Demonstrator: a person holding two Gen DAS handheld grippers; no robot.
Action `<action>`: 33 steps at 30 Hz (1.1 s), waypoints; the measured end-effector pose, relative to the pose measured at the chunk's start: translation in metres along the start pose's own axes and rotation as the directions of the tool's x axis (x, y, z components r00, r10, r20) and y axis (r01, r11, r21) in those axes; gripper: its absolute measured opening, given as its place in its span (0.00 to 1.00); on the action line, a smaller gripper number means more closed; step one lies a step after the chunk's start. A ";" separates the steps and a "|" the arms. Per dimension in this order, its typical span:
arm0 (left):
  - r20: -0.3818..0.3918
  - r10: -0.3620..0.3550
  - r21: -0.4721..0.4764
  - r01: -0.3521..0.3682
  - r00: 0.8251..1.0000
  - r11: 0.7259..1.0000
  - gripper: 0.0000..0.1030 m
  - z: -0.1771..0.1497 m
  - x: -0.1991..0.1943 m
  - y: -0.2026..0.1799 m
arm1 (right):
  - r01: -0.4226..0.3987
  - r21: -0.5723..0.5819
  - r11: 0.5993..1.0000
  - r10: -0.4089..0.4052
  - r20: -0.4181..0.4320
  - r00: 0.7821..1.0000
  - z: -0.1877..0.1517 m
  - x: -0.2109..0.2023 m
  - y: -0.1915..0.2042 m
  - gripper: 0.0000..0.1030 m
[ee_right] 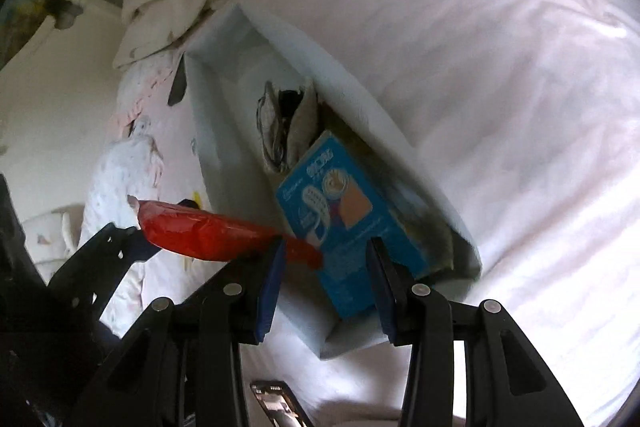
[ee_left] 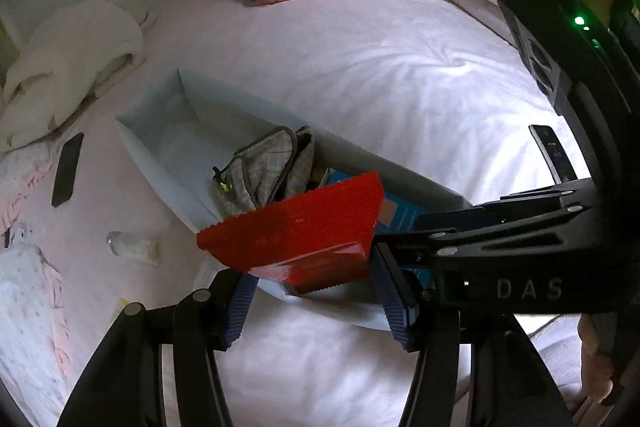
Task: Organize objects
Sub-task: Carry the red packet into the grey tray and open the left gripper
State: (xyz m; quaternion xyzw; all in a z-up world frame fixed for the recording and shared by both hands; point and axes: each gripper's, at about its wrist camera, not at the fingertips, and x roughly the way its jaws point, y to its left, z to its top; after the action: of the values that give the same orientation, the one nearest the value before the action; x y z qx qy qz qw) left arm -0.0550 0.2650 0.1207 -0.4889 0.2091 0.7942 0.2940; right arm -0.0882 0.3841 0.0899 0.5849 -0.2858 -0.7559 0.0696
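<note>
We have a long, pale blue open storage box (ee_left: pixel 160 163) lying across the middle of the bed's pale pink quilt (ee_left: pixel 360 67), and both grippers work at its near end. Our left gripper (ee_left: pixel 316 297) has its ribbed blue pads against the two sides of a glossy red foil packet (ee_left: pixel 296 227), pinching it at its lower end above the box's near corner. From the right wrist view the same packet hangs out sideways over the box's near long wall, so it is only half inside. Our right gripper (ee_right: pixel 328 287) straddles a blue cardboard box with printed pictures (ee_right: pixel 348 223), which stands tilted in the near end of the storage box; its pads flank the carton, but we cannot tell whether they press on it. A checked fabric pouch (ee_left: pixel 264 167) already lies mid-box. The risks we see: the slick foil could slip from the pads, or, let go as it lies, tip over the wall onto the quilt. The two grippers are close together and could knock each other. The soft mattress lets the box rock, so a push on the leaning carton could topple it onto the pouch.
</note>
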 end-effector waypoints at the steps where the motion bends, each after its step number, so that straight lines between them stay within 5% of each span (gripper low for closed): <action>1: 0.006 -0.012 -0.007 0.012 1.000 1.000 0.53 0.000 -0.003 0.001 | -0.005 0.009 1.000 0.005 0.002 1.000 0.000 -0.001 -0.001 0.42; 8: 0.049 -0.041 0.002 0.041 0.998 0.999 0.53 -0.002 -0.019 0.005 | -0.055 0.136 0.989 0.032 0.164 0.986 0.014 -0.017 -0.023 0.42; 12: 0.071 -0.071 -0.071 0.076 0.995 0.995 0.53 0.003 -0.024 0.017 | -0.162 0.105 0.981 0.156 0.064 0.986 0.016 0.005 -0.020 0.41; 21: 0.068 -0.090 -0.101 0.097 0.994 0.990 0.53 0.007 -0.010 0.021 | -0.150 0.050 0.987 0.150 0.007 0.989 0.012 0.009 -0.015 0.39; 33: 0.116 -0.104 -0.128 0.118 0.988 0.985 0.53 0.009 -0.039 0.019 | -0.099 0.111 0.989 0.083 0.139 0.987 0.013 -0.024 -0.023 0.39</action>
State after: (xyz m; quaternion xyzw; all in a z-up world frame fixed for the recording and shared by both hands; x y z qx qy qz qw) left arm -0.0599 0.2458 0.1606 -0.4743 0.1111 0.8144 0.3152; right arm -0.0874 0.4183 0.1004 0.5223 -0.3602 -0.7713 0.0503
